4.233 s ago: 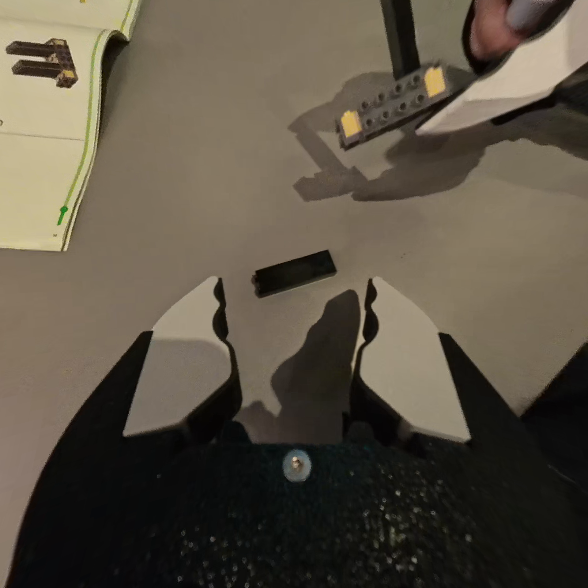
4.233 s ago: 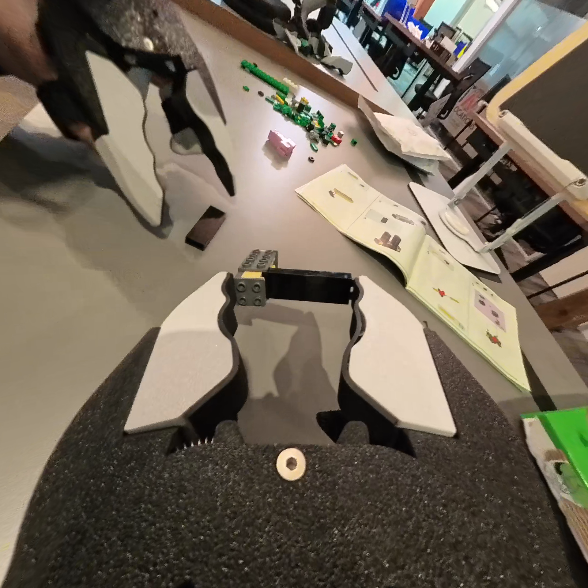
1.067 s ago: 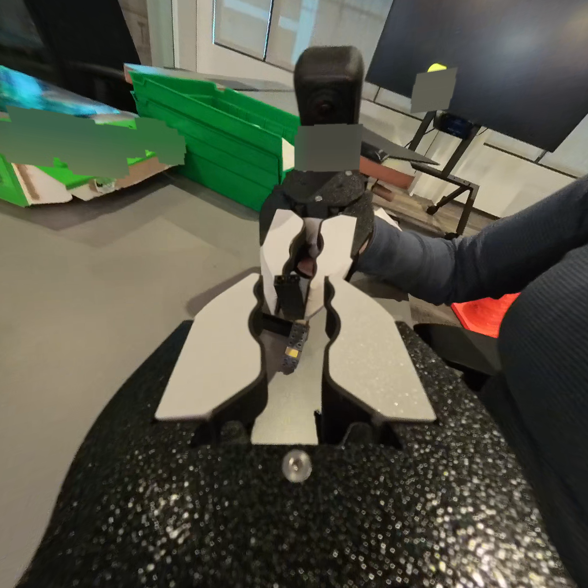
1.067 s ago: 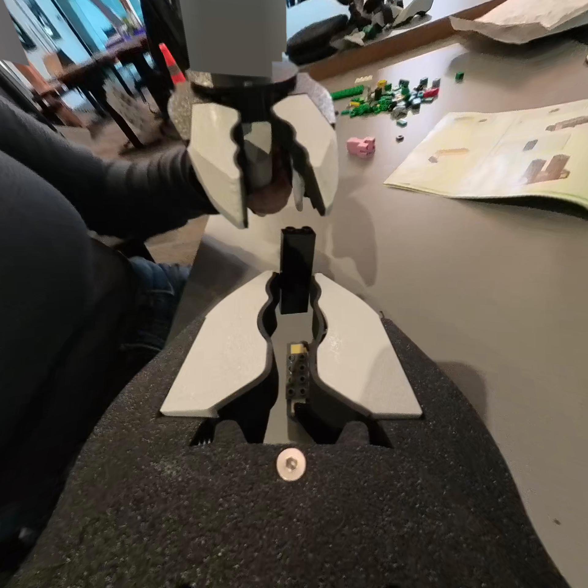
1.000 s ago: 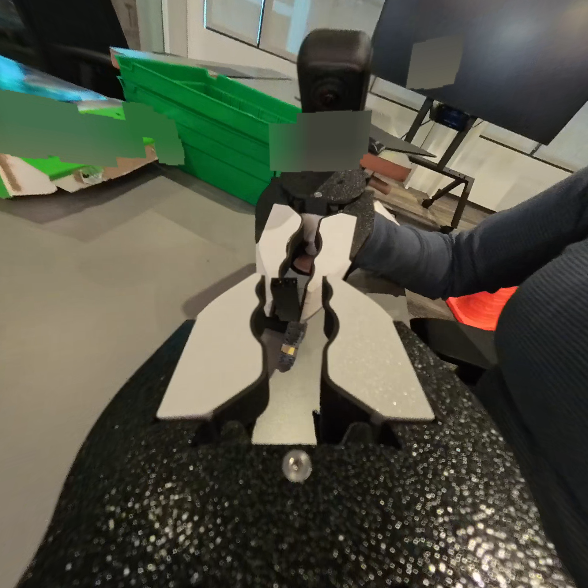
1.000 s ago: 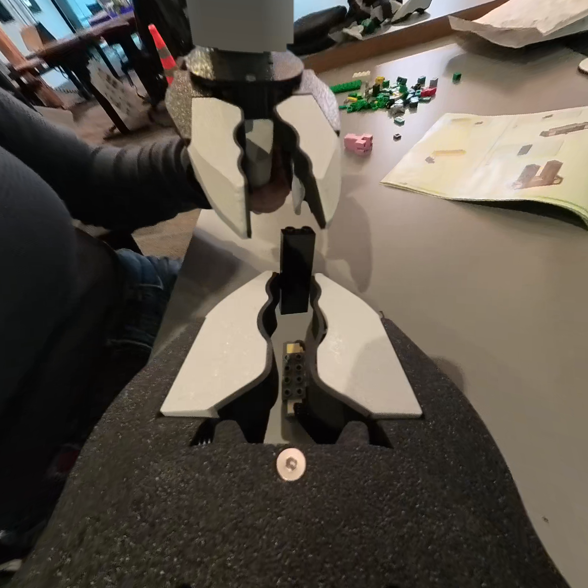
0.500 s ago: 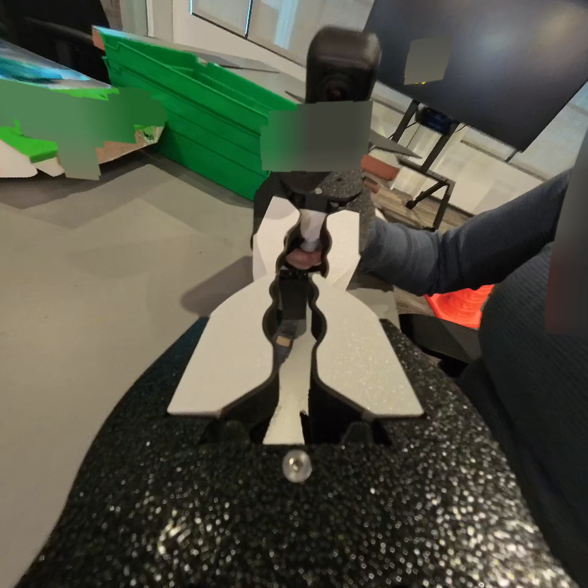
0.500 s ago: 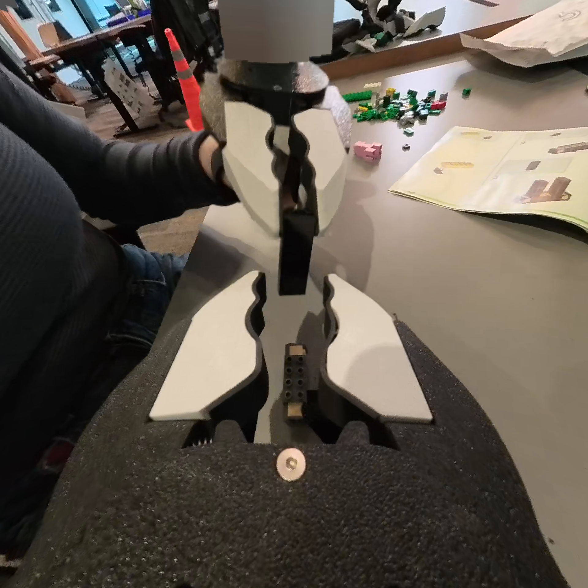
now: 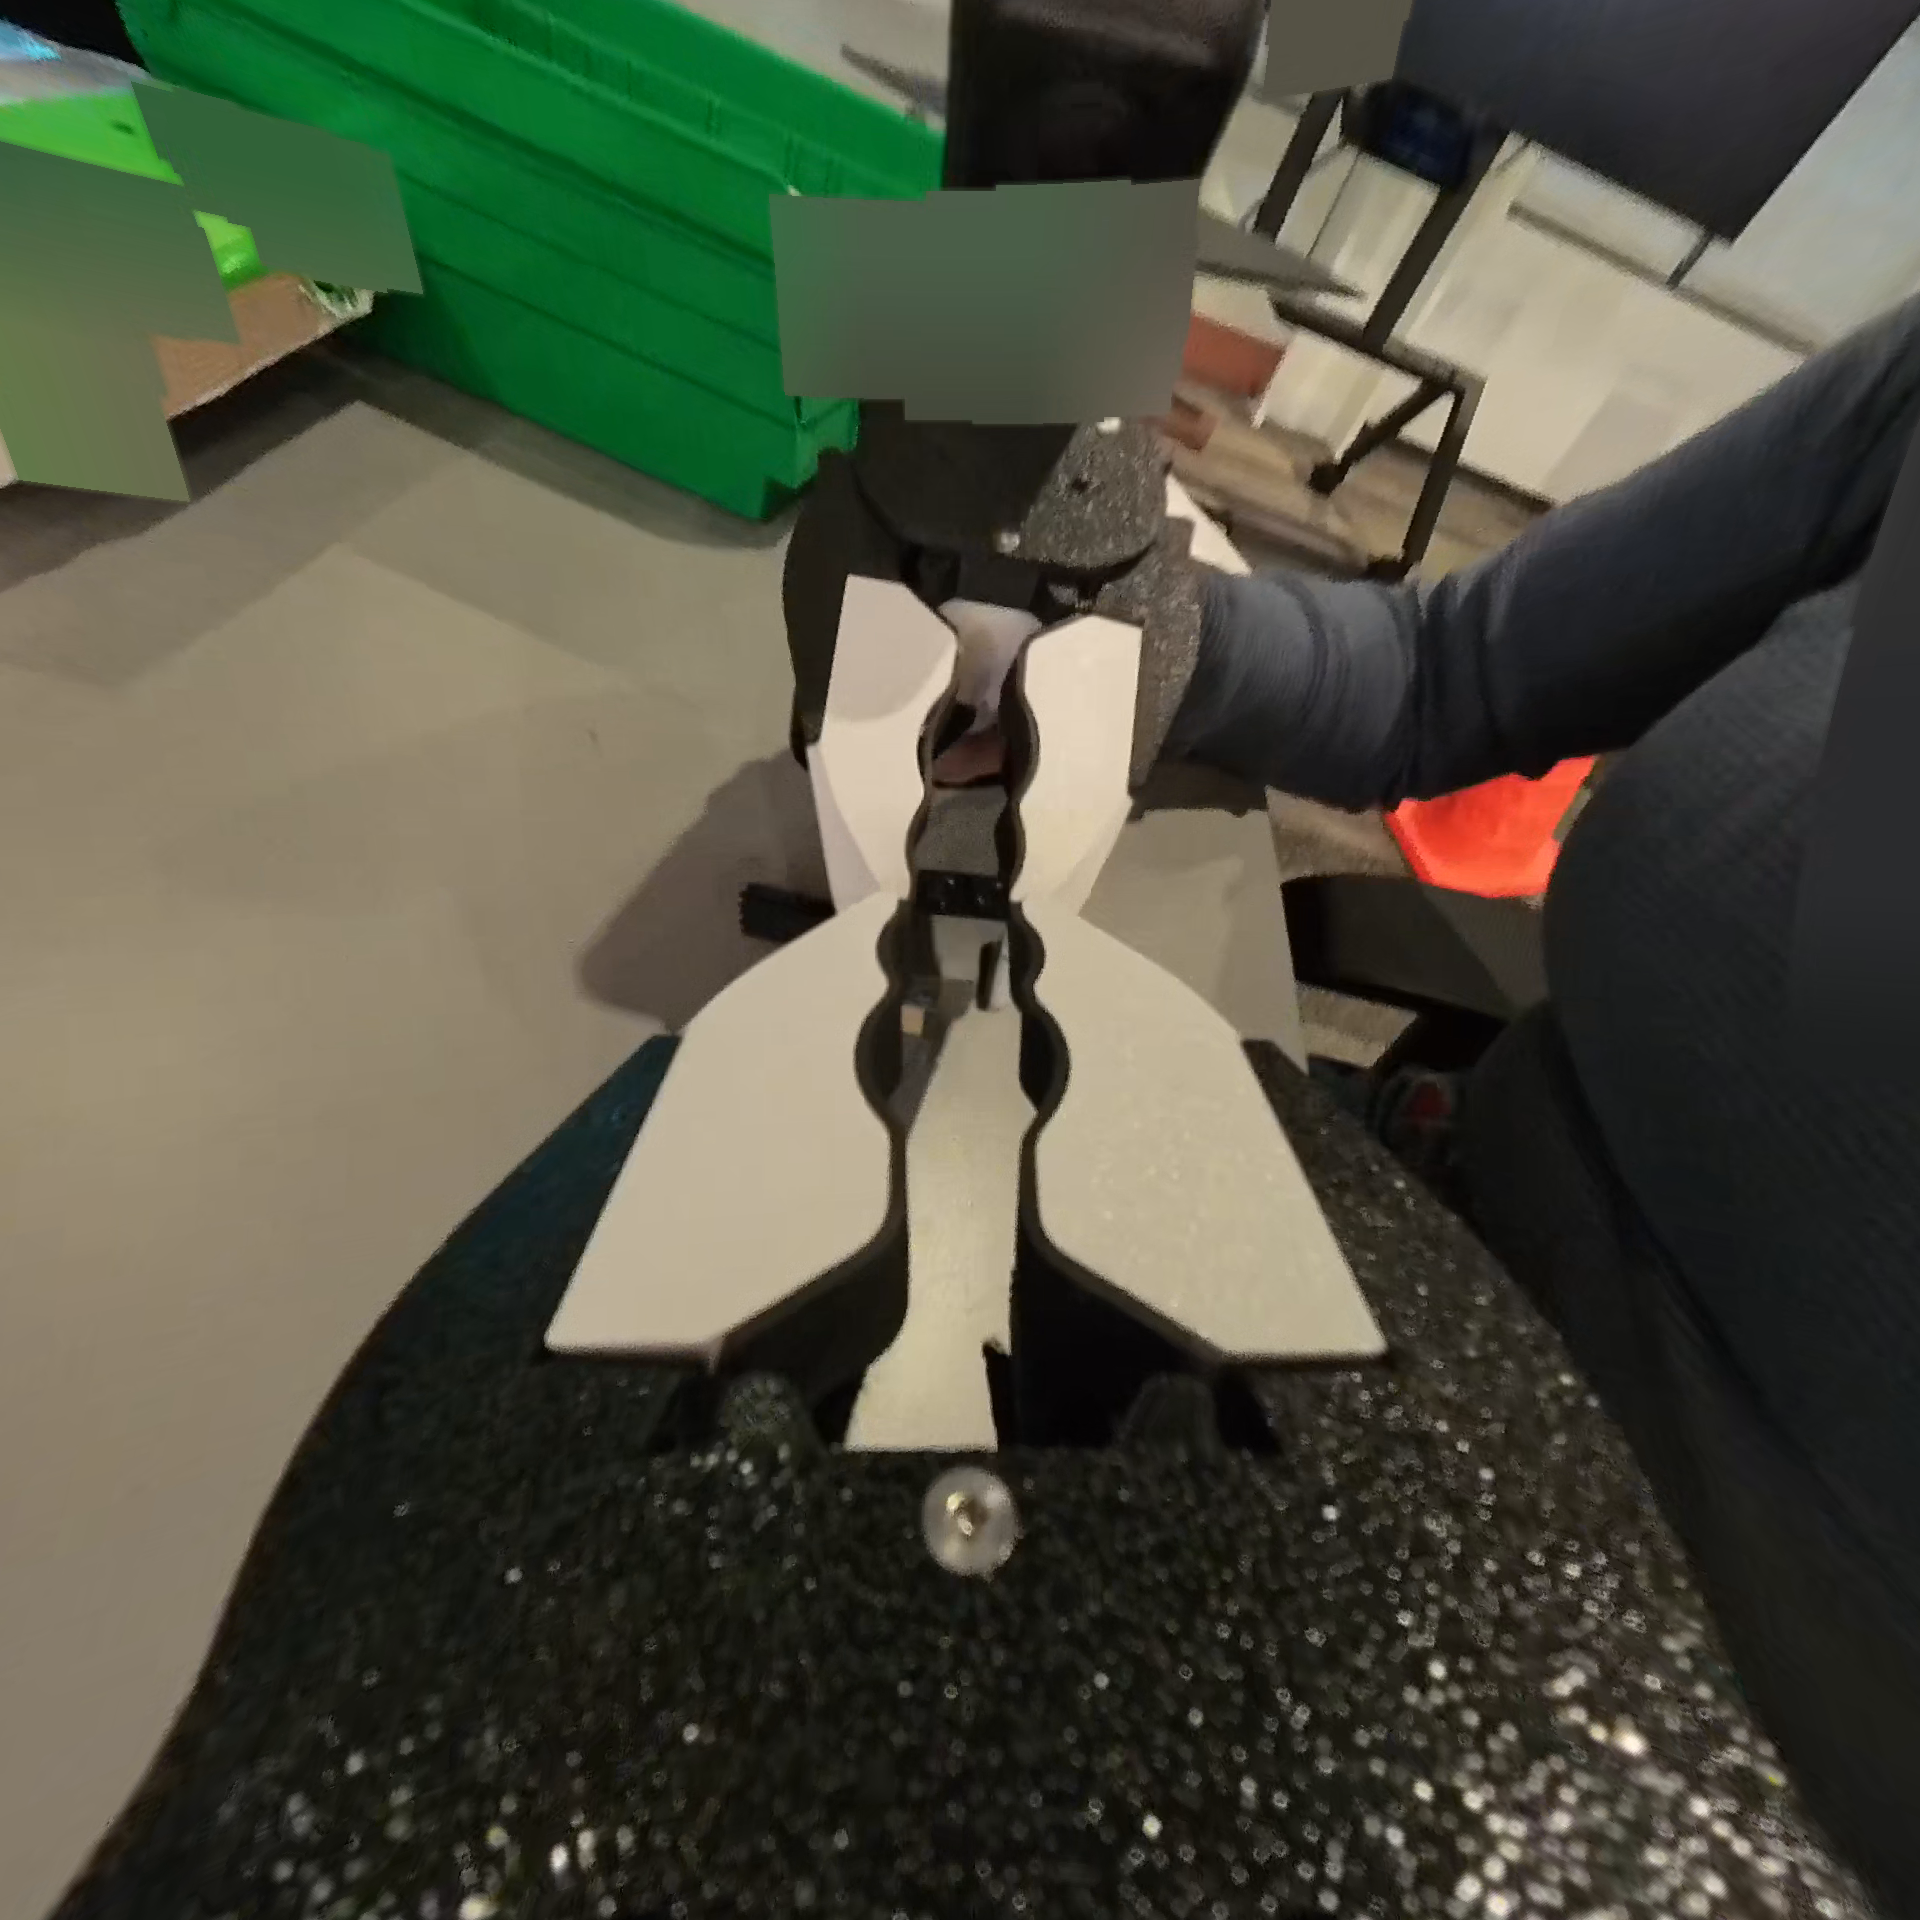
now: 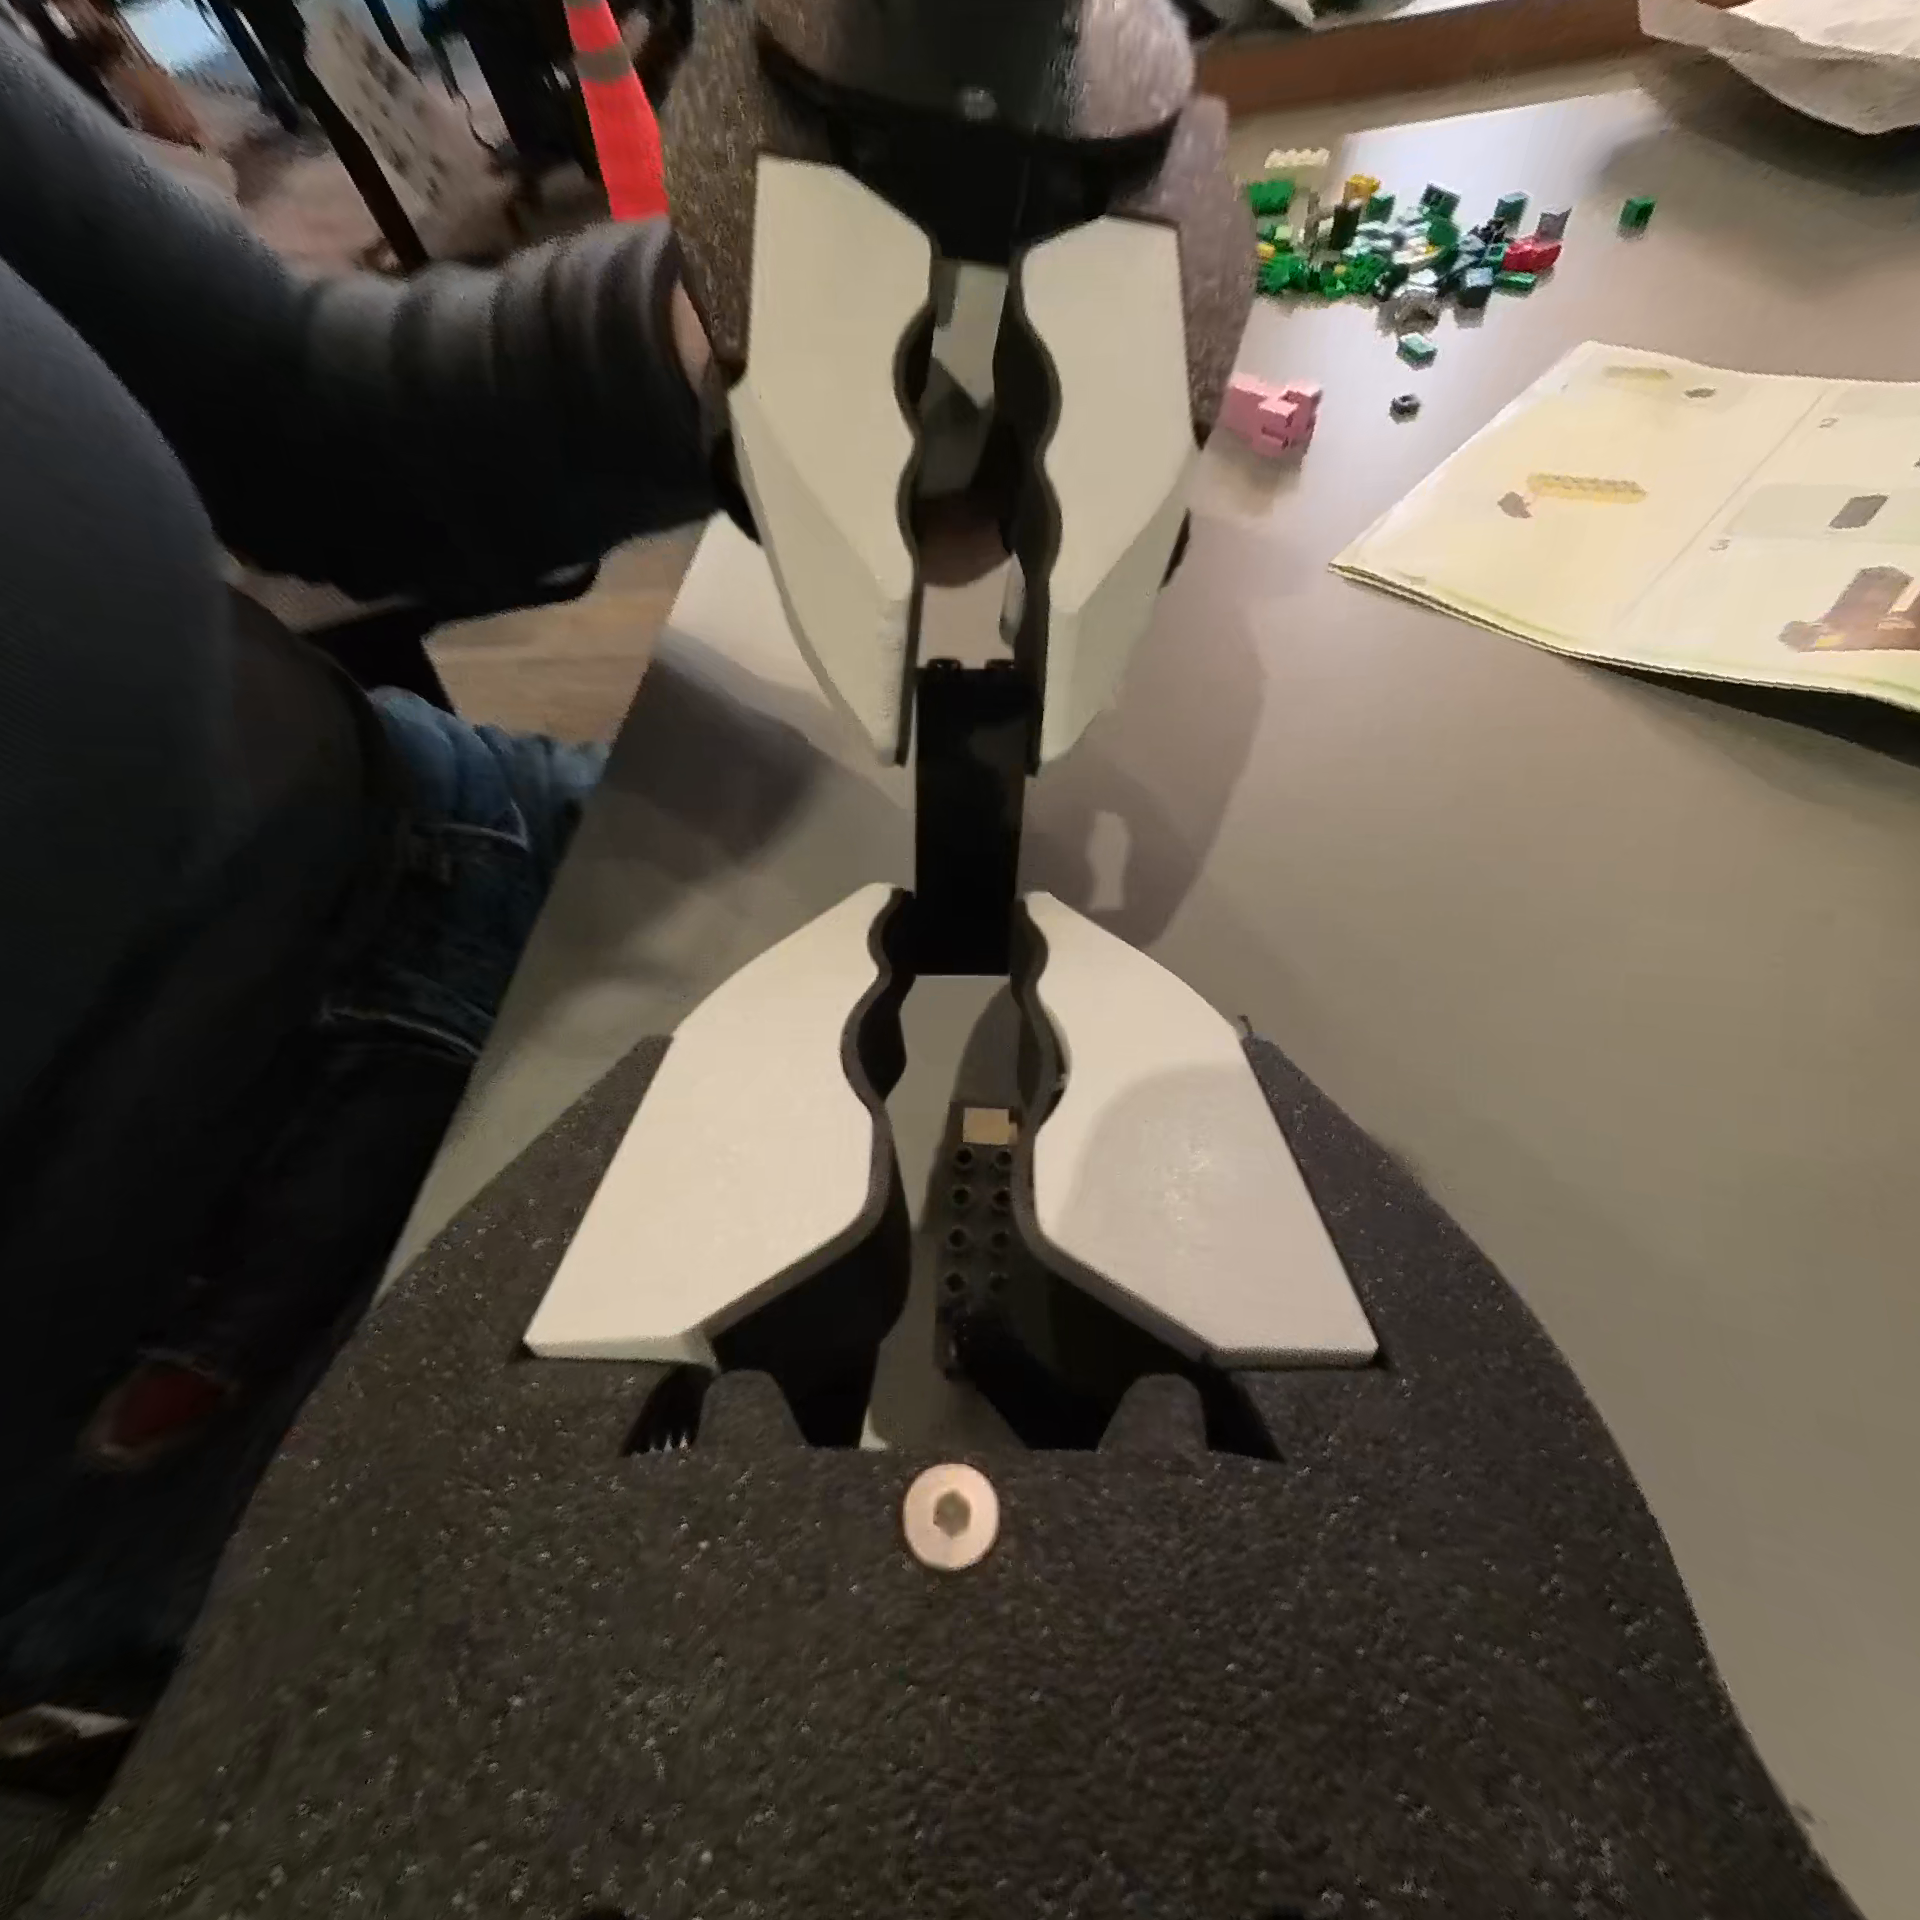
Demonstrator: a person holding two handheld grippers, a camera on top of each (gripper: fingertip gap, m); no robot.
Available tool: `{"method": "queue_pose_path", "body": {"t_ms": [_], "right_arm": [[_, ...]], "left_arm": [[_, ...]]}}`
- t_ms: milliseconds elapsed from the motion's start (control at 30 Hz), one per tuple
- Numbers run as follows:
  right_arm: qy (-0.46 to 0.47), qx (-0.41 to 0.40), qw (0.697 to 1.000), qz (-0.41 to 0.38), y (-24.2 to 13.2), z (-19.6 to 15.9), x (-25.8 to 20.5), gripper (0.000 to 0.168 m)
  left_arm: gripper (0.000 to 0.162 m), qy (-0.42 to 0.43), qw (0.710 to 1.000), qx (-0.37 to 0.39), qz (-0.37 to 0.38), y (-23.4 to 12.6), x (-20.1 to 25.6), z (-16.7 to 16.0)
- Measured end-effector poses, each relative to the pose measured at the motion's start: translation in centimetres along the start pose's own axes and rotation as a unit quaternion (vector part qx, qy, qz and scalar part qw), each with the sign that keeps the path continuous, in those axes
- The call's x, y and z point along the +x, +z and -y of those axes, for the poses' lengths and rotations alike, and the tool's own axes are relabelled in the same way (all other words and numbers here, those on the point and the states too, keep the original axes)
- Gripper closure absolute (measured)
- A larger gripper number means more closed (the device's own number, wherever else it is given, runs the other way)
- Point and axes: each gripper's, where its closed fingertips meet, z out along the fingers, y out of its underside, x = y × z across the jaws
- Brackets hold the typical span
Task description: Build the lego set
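A tall black brick column [image 10: 964, 821] hangs in the air above the grey table [image 10: 1455, 935], stretched between my two grippers. My right gripper [image 10: 961, 925] is shut on its near end. My left gripper [image 10: 966, 717] faces it and is shut on the far end. In the left wrist view, the left gripper [image 9: 961, 920] has the studded end of the column [image 9: 961, 894] between its tips, and the right gripper [image 9: 966, 821] presses in from the far side. A small black studded plate with a tan piece [image 10: 977, 1216] lies on the table below.
A pile of loose bricks [image 10: 1392, 249], a pink built piece [image 10: 1273, 410] and an open instruction booklet [image 10: 1662, 520] lie to the right. A green crate [image 9: 582, 260] stands at the back. The person's sleeve [image 9: 1507, 665] and lap are close by the table edge. Less than 4 cm separates the two grippers' tips.
One second ago the right gripper held the column and the left was open. The left then shut on its far end while the right opened. Now the right has shut on it again.
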Motion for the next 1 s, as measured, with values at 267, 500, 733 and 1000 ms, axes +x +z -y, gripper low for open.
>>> {"method": "queue_pose_path", "body": {"t_ms": [267,500,733,1000], "right_arm": [[-0.014,-0.012,1.0,-0.007,0.2,-0.2,-0.2,0.151],[0.015,0.034,0.999,0.011,-0.2,1.1,-0.5,0.151],[0.045,0.095,0.994,0.034,-0.9,2.8,-0.7,0.151],[0.055,0.102,0.993,0.024,-1.0,2.8,-0.3,0.151]], "left_arm": [[0.14,0.014,0.999,-0.037,0.002,0.3,0.1,-0.4],[0.142,-0.019,0.999,0.029,-0.032,0.4,0.6,0.7],[0.144,-0.025,0.993,0.106,-0.044,0.4,0.8,2.0],[0.143,-0.044,0.99,0.128,-0.042,0.6,0.4,2.4]]}}
